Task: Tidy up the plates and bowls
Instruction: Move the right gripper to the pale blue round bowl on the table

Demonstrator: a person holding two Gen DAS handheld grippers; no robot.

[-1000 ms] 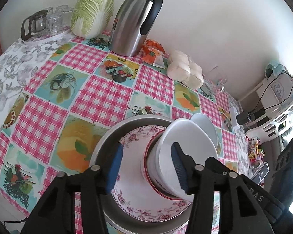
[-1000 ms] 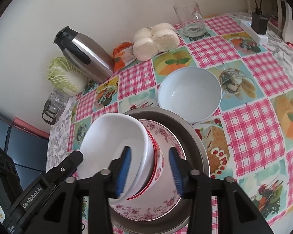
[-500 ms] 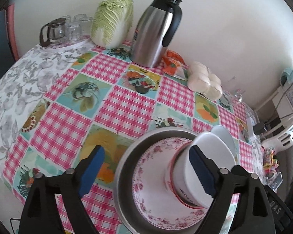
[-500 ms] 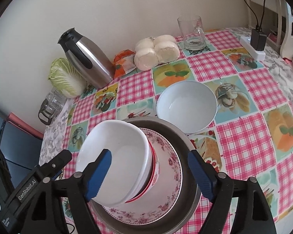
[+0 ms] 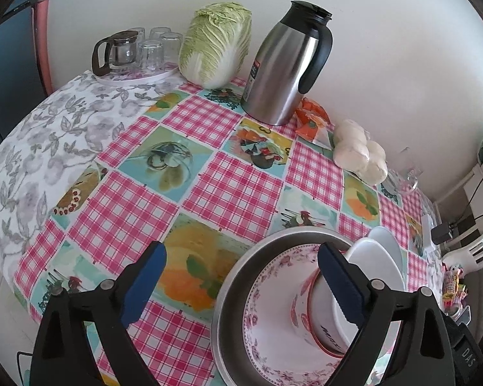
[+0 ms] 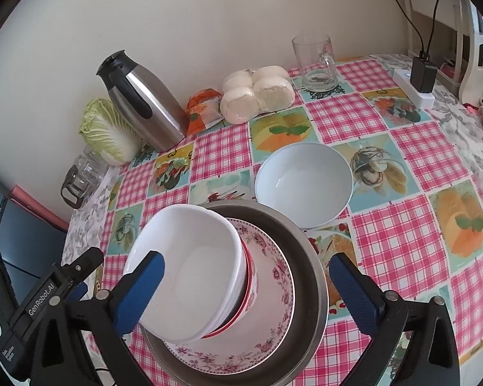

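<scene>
A steel dish (image 6: 309,257) holds a pink floral plate (image 6: 273,292). On the plate a red-rimmed bowl (image 6: 251,281) carries nested white bowls (image 6: 193,257), tilted to the left. My right gripper (image 6: 248,278) hangs over this stack with its jaws opening; the stack is between them and the pads do not press on it. In the left wrist view my left gripper (image 5: 241,273) also has its jaws opening, over the steel dish (image 5: 230,292) rim and floral plate (image 5: 273,292); its right finger is in front of the white bowls (image 5: 376,263). A separate white bowl (image 6: 302,180) sits beside the dish.
Along the wall stand a steel thermos (image 5: 289,64), a cabbage (image 5: 215,45), a tray of glasses (image 5: 135,54), an orange packet (image 5: 312,119) and wrapped buns (image 5: 360,154). A glass mug (image 6: 315,61) and a power strip (image 6: 415,90) are at the far right.
Both grippers' jaws have spread wide apart from around the bowl stack. The left wrist view has swung left, so the stack now lies at its lower right.
</scene>
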